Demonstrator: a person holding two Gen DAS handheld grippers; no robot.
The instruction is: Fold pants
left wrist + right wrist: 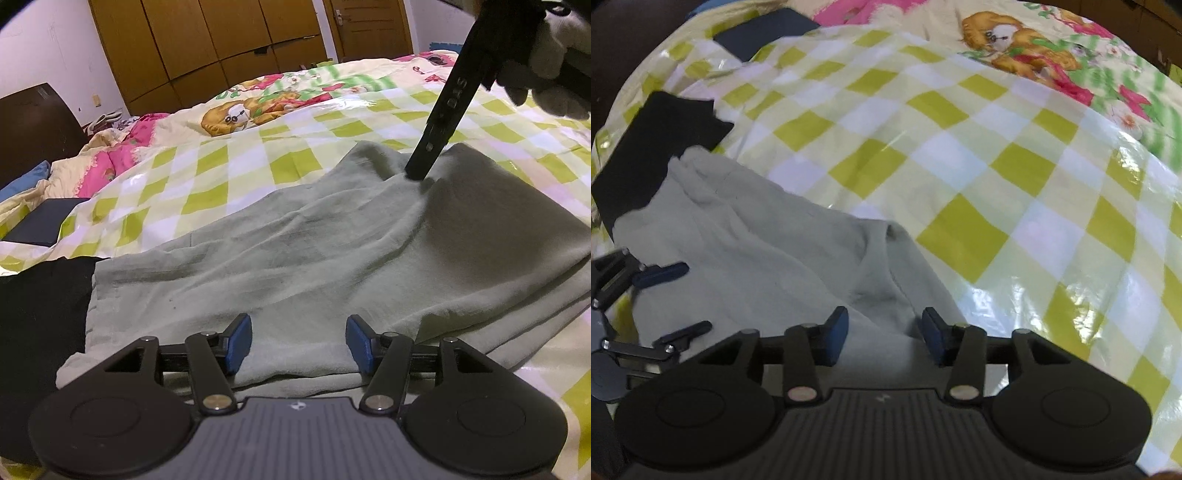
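Observation:
Pale grey-green pants point(295, 251) lie folded over on a bed with a green and white checked cover point(221, 162). My left gripper point(299, 343) is open, its blue pads just above the near edge of the pants. My right gripper point(415, 175) reaches down from the upper right and its tip touches the far part of the pants. In the right wrist view the right gripper point(884, 334) is open with pants cloth point(768, 254) between and below its pads. The left gripper point(679, 299) shows open at that view's left edge.
A black garment point(40, 314) lies at the left, partly under the pants; it also shows in the right wrist view point(653, 147). A dark blue folded item point(40, 221) sits at the far left. A pink quilt point(110, 166) and wooden wardrobes point(207, 44) lie beyond.

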